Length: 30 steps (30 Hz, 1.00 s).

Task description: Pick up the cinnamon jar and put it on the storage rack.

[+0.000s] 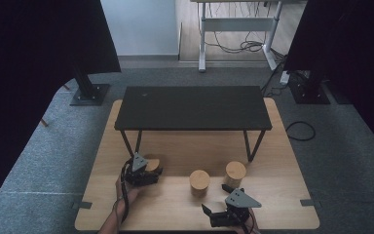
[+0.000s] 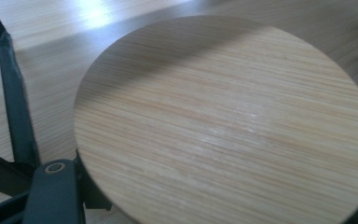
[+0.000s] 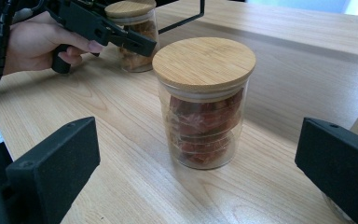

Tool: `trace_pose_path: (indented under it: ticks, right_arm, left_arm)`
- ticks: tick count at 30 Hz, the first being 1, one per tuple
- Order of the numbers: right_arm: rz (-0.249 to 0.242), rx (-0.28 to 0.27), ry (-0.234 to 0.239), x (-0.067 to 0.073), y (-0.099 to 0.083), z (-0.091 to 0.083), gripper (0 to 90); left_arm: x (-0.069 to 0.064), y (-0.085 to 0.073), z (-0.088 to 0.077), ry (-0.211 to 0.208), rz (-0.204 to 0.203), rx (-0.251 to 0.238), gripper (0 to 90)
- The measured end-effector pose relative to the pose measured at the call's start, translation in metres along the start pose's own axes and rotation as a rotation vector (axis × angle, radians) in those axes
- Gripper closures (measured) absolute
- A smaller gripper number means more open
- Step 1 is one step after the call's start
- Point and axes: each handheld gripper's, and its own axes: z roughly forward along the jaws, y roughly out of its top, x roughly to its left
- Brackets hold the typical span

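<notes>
Left claw [image 1: 152, 171] closed on the wooden lid [image 2: 223, 121] of the left jar [image 3: 133, 35], at the worktop's [image 1: 175, 209] left side just in front of a black stand [image 1: 192, 107]; lid seen close up between the jaws in the left gripper view. Gripped from the near side by a hand [image 3: 37, 42]. Right claw [image 1: 213, 197] open, jaws wide apart, empty, low over the near edge. Middle jar [image 3: 204, 102] upright between those open jaws but farther off, untouched, lid on, reddish-brown contents inside. Third jar [image 1: 235, 174] upright just right of the middle one, near the right claw.
</notes>
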Motion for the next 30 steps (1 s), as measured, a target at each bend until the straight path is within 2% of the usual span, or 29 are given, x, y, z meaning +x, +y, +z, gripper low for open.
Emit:
trace_pose_path:
  ticks: [7, 10, 19, 30]
  right_arm:
    - [0.003, -0.005, -0.003, 0.000, -0.001, -0.001, 0.0]
    - [0.003, -0.005, -0.003, 0.000, -0.001, -0.001, 0.0]
    - [0.002, -0.004, -0.002, 0.000, -0.001, -0.001, 0.0]
    - [0.003, -0.006, -0.002, 0.000, -0.001, -0.001, 0.0]
  left_arm:
    - [0.002, 0.001, 0.000, -0.008, -0.011, 0.002, 25.3]
    - [0.002, 0.000, 0.000, 0.003, -0.003, 0.003, 25.4]
    - [0.002, 0.002, -0.002, 0.001, 0.011, 0.013, 25.4]
    - [0.006, 0.004, -0.013, -0.011, -0.010, -0.019, 25.4]
